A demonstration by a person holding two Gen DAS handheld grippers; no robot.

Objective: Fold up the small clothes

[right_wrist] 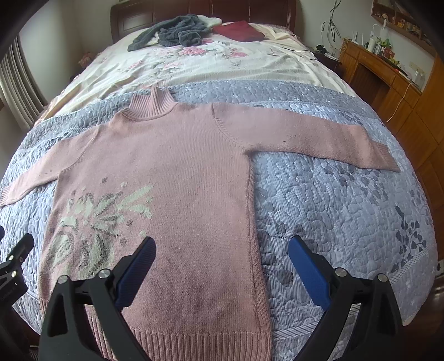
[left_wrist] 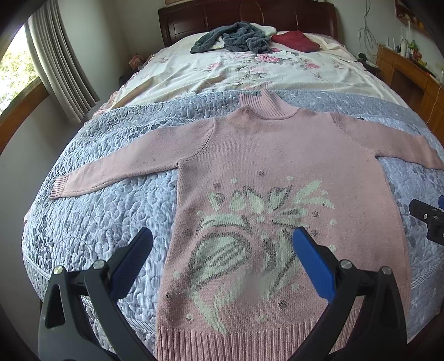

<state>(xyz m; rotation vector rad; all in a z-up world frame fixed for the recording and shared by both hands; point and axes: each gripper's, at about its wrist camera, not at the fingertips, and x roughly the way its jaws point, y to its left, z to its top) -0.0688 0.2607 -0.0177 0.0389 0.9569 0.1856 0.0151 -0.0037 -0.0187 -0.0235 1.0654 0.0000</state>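
Note:
A pink knit sweater [left_wrist: 277,155] with a pale flower pattern lies flat on the blue-grey quilt [left_wrist: 105,216], collar away from me, both sleeves spread out sideways. My left gripper [left_wrist: 222,236] hovers open above the lower left part of the sweater, near its hem, nothing between its blue pads. In the right wrist view the same sweater [right_wrist: 177,166] fills the left half. My right gripper [right_wrist: 222,244] hangs open over the sweater's lower right side seam. The right sleeve [right_wrist: 319,138] stretches toward the bed's right edge. Each gripper shows at the edge of the other's view.
A floral sheet [left_wrist: 236,72] covers the far half of the bed. A dark grey garment [left_wrist: 236,37] and a red one [left_wrist: 295,40] lie near the wooden headboard [left_wrist: 194,19]. A wooden desk [right_wrist: 388,72] stands right of the bed, a curtained window [left_wrist: 16,72] at left.

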